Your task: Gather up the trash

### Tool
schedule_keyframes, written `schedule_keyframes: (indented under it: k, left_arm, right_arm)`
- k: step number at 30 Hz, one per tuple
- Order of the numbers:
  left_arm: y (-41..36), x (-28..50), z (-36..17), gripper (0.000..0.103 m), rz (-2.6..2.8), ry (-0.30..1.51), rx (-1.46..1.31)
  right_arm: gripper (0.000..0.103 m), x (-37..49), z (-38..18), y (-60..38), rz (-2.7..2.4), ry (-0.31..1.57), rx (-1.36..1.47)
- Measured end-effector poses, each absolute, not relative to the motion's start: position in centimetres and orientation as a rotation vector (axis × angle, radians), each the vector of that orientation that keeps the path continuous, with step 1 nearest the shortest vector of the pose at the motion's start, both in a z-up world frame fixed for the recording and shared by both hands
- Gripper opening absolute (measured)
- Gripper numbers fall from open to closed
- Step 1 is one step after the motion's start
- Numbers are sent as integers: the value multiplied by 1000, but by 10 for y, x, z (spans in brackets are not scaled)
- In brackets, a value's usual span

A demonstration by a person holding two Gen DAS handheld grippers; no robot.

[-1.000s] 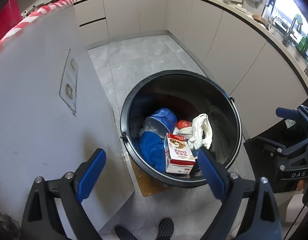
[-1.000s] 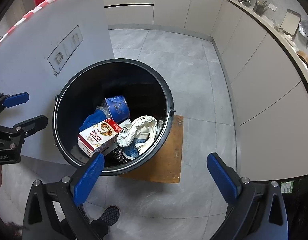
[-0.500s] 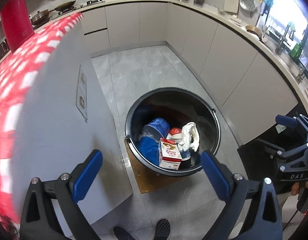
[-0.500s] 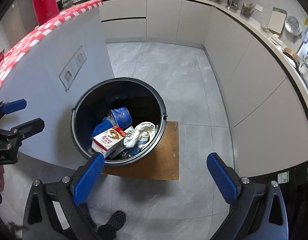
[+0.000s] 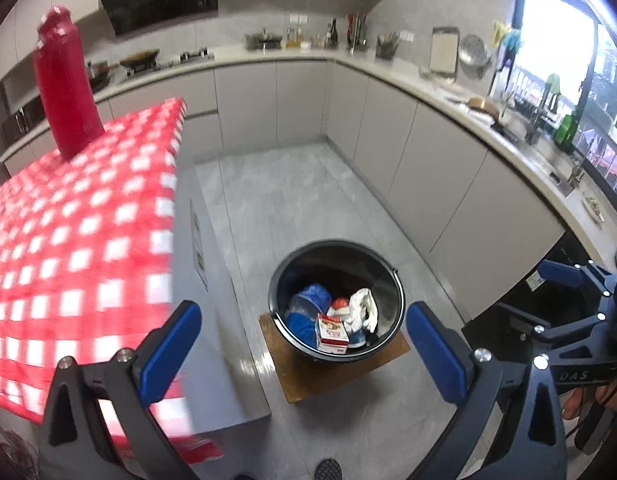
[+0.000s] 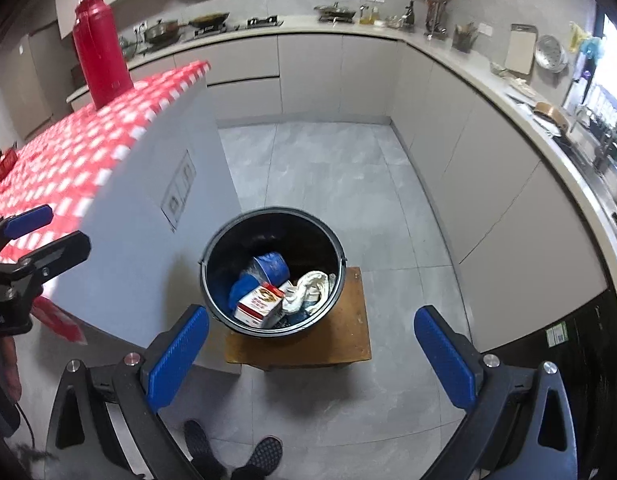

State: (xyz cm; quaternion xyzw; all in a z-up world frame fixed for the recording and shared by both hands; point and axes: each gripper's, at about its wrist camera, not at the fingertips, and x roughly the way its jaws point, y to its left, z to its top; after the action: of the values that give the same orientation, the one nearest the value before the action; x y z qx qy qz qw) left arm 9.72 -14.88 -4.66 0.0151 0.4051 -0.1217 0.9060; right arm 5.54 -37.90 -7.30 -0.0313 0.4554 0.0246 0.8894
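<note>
Your left gripper [image 5: 304, 346] was held above the floor with nothing between its blue pads [image 5: 170, 354]; its jaws were opening and already stood wide apart; your right gripper [image 6: 310, 356] likewise stood wide apart and empty, its pads [image 6: 444, 362] clear of everything.

In the left view the bin [image 5: 335, 249] sat at about 5 o'clock from centre, framed between the two pads; in the right view it lay at 6 o'clock, just below centre. The bin was black and round, and stood on a brown board [image 6: 348, 344] on the grey tiled floor [image 6: 328, 168], close beside the end of the island [image 6: 148, 248].

The trash was inside the bin: a red-and-white carton [image 6: 258, 304] at the near side, tilted; a crumpled white cloth [image 6: 310, 290] at its 3 o'clock, touching it; a blue cup [image 6: 272, 266] at the carton's 12 o'clock; a blue rag [image 6: 242, 290] at the cup's 8 o'clock.

A red checked cloth [image 5: 68, 240] covered the island top, blurred in the left view; a red flask [image 6: 98, 52] stood upright on it at the far end, at 10 o'clock. Your shoes [image 6: 262, 454] showed at 6 o'clock in the right view.
</note>
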Motion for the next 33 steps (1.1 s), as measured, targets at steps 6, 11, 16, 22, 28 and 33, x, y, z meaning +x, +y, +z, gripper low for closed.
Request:
schedule_keyframes:
  k: [6,11,16,22,28,33]
  left_arm:
    - [-117,67,0,103,-227,754,9]
    - [-95,48,26,103,-199,688,3]
    - [-75,32,44,103,-196,640,-18]
    - [-60,19,52,103,-197,601,-31]
    - [-59,10,53,103,-221,593,-25]
    - [-62,5,51,103,-226,594,-21]
  right_arm:
    - [103,18,-27,-359,38,887,-81]
    - [103,-11,11,-338,41,820,-59]
    - [103,-36,39,-310,51,768,-67]
    - [103,-56,56,-287,63,731,-88]
    - [103,-65,64,-281,59,710,-85]
    - [103,-69,64,-283,56,707,-78]
